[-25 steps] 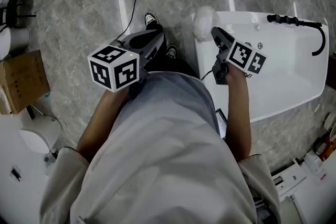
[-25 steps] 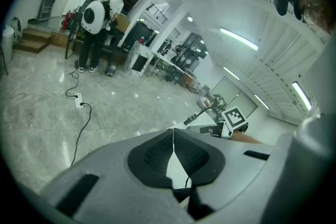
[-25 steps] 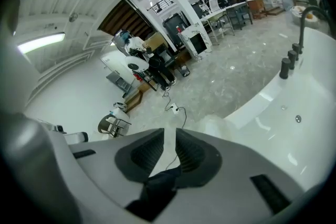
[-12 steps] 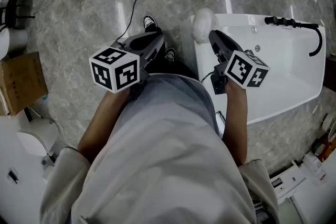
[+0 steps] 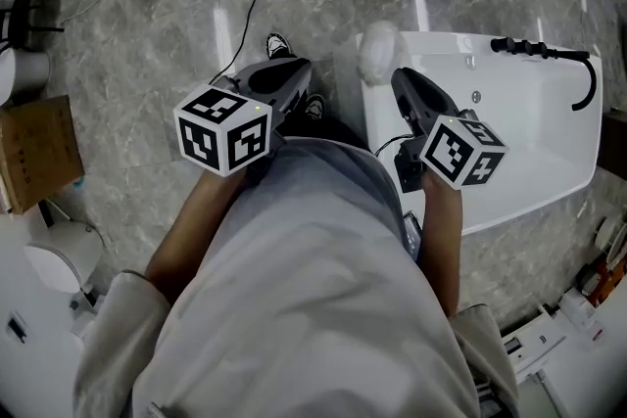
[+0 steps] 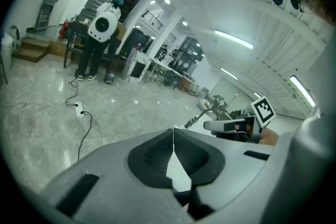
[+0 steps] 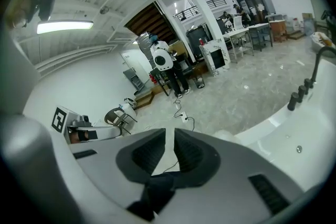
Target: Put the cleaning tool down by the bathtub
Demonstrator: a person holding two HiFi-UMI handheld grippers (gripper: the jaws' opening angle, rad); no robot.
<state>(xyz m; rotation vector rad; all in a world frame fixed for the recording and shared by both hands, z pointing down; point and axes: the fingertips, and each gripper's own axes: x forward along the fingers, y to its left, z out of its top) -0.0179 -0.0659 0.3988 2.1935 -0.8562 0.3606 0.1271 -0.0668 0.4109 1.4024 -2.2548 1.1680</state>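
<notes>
Two grippers, both empty. My left gripper [image 5: 297, 67], jaws together, hangs over the floor. Risk: the white cleaning tool [image 5: 378, 50], perched on the bathtub [image 5: 519, 137] rim corner, could tumble off if brushed. It lies just beyond my right gripper [image 5: 401, 76], whose slightly parted jaws have just been closing on nothing.

You're standing on a glossy, veined grey stone floor [image 5: 137, 44]. The bathtub [image 5: 529, 152] beside you gleams smooth white, its tap [image 5: 544, 49] is matt black, and the cleaning tool [image 5: 378, 52] looks soft and fluffy.
</notes>
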